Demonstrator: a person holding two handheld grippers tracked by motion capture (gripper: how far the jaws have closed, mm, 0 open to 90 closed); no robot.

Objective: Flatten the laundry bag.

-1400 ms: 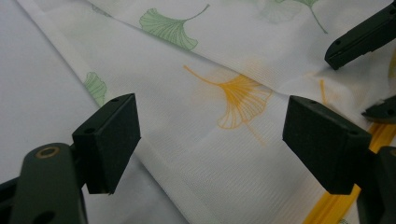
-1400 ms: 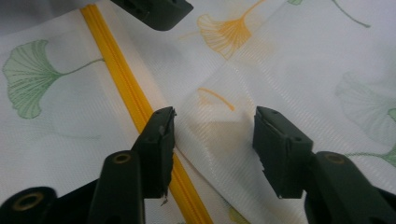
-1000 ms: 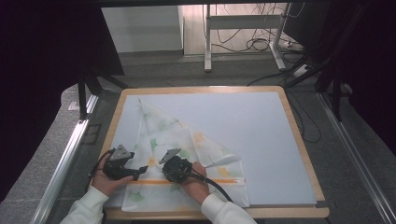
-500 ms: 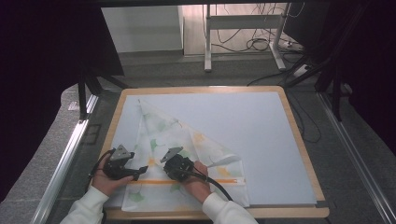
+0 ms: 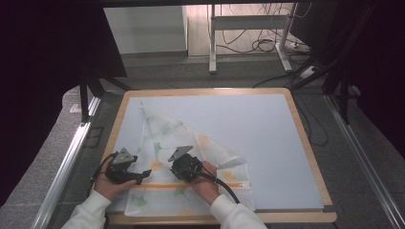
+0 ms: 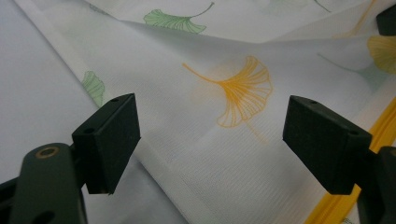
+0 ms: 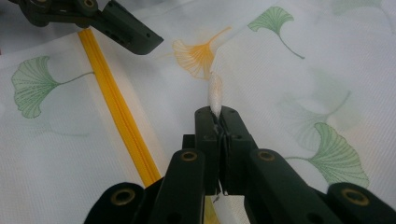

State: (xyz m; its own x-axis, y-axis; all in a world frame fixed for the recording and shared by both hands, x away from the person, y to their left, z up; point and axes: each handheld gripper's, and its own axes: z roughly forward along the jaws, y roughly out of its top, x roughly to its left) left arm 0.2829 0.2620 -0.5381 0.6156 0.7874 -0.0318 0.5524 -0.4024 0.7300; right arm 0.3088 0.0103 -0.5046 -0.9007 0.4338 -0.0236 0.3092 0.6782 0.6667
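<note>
left tongs point(image 6: 210, 140) released over cloth point(image 5: 191, 157) | right tongs point(image 7: 218, 114) clenched, apparently pinching cloth fold

Thin, finely woven matt cloth point(image 6: 219, 154) lies on a smooth pale mat point(image 5: 267, 129) framed in light wood point(image 5: 305, 138).

Right gripper point(image 7: 217, 116): jaws closed together, a small tuft of white fabric pinched between the tips and sticking up above them. Below lies the white cloth point(image 7: 289, 70), printed with green and orange ginkgo leaves. A yellow zipper point(image 7: 119, 112) runs diagonally at left. Left gripper's jaw point(image 7: 128, 31) hovers near the zipper, upper left.
</note>
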